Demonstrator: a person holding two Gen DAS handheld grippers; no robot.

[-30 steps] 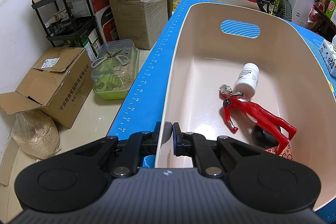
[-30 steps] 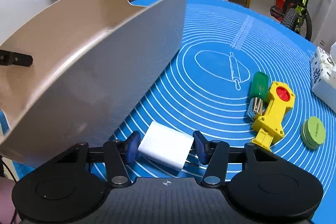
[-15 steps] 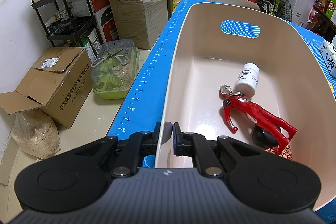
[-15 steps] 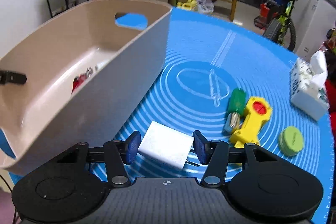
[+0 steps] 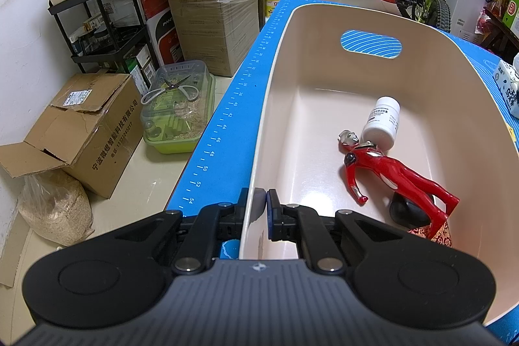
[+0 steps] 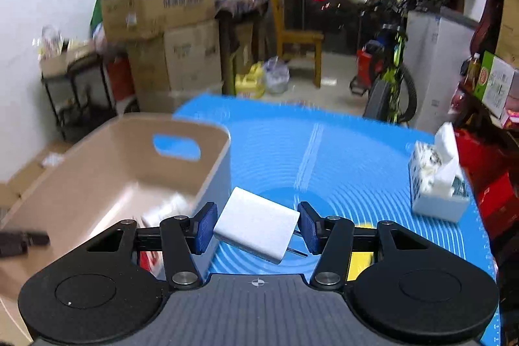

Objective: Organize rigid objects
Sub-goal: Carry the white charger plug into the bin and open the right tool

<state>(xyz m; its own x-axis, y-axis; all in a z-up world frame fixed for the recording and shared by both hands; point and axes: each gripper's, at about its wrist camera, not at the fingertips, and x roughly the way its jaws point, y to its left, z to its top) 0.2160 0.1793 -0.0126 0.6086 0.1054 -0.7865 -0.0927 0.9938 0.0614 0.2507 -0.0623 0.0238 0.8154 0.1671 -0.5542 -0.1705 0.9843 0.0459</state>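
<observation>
My left gripper (image 5: 258,206) is shut on the near rim of the beige bin (image 5: 454,60), one finger inside and one outside. In the bin lie a red toy figure (image 5: 389,171), a white pill bottle (image 5: 382,122) and a dark object (image 5: 408,211). My right gripper (image 6: 256,224) is shut on a white plug adapter (image 6: 256,227) and holds it in the air above the blue mat (image 6: 340,158), just right of the bin (image 6: 107,171). The adapter's prongs point right.
A tissue box (image 6: 438,184) stands at the mat's right side. A yellow toy (image 6: 360,261) shows partly under my right gripper. Cardboard boxes (image 5: 84,125), a green plastic cage (image 5: 178,112) and a black shelf (image 5: 103,31) stand on the floor left of the table.
My right gripper has lifted the white adapter up from the mat and now looks down over the bin's rim. The left gripper has stayed on the bin.
</observation>
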